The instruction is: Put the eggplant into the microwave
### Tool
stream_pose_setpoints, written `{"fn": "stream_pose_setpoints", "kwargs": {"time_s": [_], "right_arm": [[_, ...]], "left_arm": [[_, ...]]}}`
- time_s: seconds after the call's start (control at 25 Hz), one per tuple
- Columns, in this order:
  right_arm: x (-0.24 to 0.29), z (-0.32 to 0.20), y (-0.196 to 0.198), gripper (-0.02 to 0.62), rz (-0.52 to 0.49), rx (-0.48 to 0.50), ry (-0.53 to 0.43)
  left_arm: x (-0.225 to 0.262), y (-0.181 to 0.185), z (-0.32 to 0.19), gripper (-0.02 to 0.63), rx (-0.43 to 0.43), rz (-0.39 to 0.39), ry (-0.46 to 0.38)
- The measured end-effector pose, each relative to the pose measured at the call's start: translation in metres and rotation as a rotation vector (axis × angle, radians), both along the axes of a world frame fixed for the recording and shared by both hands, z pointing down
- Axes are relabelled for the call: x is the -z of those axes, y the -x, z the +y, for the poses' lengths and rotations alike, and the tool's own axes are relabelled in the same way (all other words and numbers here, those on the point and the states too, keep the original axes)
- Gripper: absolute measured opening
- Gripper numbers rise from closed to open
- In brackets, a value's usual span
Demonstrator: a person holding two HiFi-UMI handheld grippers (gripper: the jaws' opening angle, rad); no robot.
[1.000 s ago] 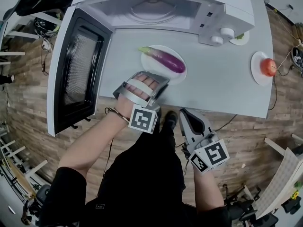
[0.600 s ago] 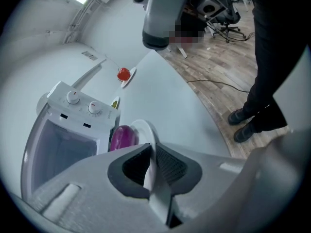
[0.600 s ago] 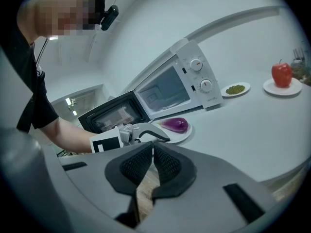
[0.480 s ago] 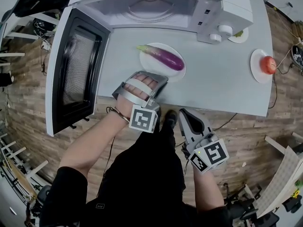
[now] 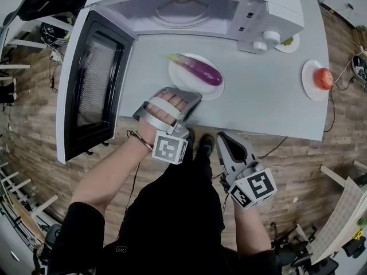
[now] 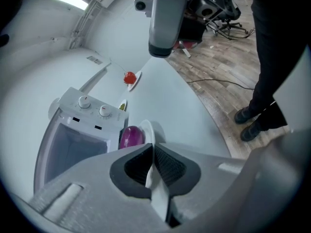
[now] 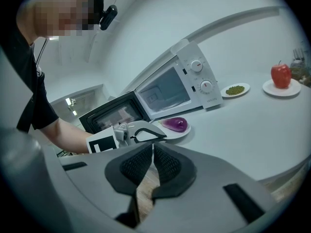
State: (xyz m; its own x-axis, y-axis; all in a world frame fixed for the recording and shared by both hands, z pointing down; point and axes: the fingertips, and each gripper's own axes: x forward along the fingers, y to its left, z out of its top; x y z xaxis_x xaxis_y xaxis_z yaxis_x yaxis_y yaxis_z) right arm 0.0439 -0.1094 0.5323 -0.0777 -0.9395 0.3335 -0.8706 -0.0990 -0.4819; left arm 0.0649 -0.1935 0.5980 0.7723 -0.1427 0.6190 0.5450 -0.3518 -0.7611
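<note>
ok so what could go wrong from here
1. The left gripper has just been closing on only the near rim of the plate. Lifted from that one edge, the plate may tilt and the eggplant could roll off.
2. The door stands open at the left, beside the way into the microwave. The plate might clip it or the opening's edge.

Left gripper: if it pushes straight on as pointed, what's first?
The left gripper has just been closing its fingers on the plate rim; straight on, the eggplant on that plate comes first, probably.
</note>
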Motion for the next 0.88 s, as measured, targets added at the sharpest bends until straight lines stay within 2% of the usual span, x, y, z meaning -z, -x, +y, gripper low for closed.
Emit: {"fn": "stream_pose_setpoints", "kwargs": {"time_s": [0.4,0.88], "right_arm": [[-0.005,0.005,0.005,0.020,0.004,0.001,0.014],[-0.002,0.008,0.014,0.020,0.014,0.005,0.018]], "left_arm": [[0.008,0.005,-0.002,0.017,-0.002,0.083,-0.023],[0.019,0.011,-0.008,0.018,0.017,0.136,-0.064]]}}
